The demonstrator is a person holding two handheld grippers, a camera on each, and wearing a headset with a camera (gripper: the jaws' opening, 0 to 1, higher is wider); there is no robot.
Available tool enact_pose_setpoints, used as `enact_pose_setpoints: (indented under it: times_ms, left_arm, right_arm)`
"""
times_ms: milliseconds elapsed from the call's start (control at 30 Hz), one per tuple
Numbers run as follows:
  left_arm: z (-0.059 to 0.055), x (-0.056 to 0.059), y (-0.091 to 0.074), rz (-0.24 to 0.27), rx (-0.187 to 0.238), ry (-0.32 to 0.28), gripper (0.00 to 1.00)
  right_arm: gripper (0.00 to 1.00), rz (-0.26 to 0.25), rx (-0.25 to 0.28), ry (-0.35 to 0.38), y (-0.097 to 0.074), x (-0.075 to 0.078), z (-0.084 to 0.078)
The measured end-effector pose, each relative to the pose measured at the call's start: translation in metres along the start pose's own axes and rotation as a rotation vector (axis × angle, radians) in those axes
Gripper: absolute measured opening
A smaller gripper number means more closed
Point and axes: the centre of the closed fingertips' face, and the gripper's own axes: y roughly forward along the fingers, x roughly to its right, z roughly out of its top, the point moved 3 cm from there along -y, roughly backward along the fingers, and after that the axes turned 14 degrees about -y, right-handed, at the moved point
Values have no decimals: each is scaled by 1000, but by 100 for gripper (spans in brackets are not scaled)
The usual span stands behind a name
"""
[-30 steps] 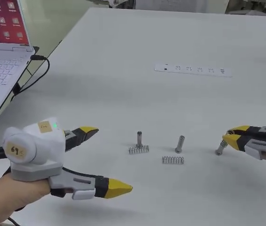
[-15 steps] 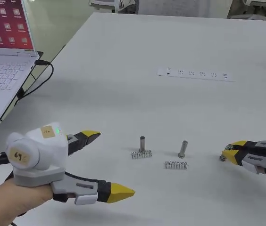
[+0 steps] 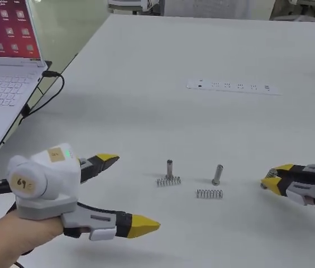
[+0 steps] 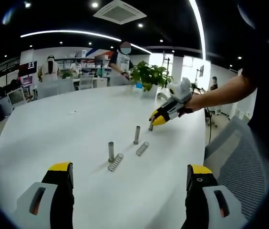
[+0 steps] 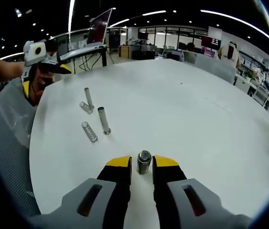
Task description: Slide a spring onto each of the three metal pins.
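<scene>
Now, right gripper [image 5: 143,165]: clamps spring-sleeved grey metal pin [image 5: 144,159].
Left gripper [image 4: 129,168]: agape.
Loose silver coil spring [image 5: 89,131]: ahead-left, likely light, squashy (pinch mid-coil).

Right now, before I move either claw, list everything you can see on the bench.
table: 1, white, under everything.
bare pins: 2, silver, upright mid-table.
loose springs: 2, silver, lying beside those pins.
third pin: 1, silver, spring around it, gripped at right.
power strip: 1, white, far side.
laptop: 1, pale, red screen, far left.
cable: 1, black, at laptop.
left claw: yellow-tipped, open.
right claw: yellow-tipped, shut on third pin.
</scene>
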Motion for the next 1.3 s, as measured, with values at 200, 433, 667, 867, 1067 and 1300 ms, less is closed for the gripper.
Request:
enact_pose_setpoints:
  times_ms: [200,433,667,867,1067,1300]
  left_arm:
    - [-1,1,0,0,-2,-1,96]
    - [0,2,0,-3,0,-3,96]
    - [0,3,1,-5,-2,-2,96]
    - [0,3,1,-5,-2,-4,96]
    - [1,3,2,-7,-3,-6,96]
    - [3,4,5,-14,-2,-1,96]
  right_arm:
    - [18,-13,9,10,-6,1,2]
    - [20,-23,39,13,-13,2,9]
    - [21,-26,56,8,-21,0,12]
    - [22,-27,84,20,-29,-2,17]
    - [24,-16,120,7,-36,-12,25]
    - [25,-9,164,23,-43,-19,29]
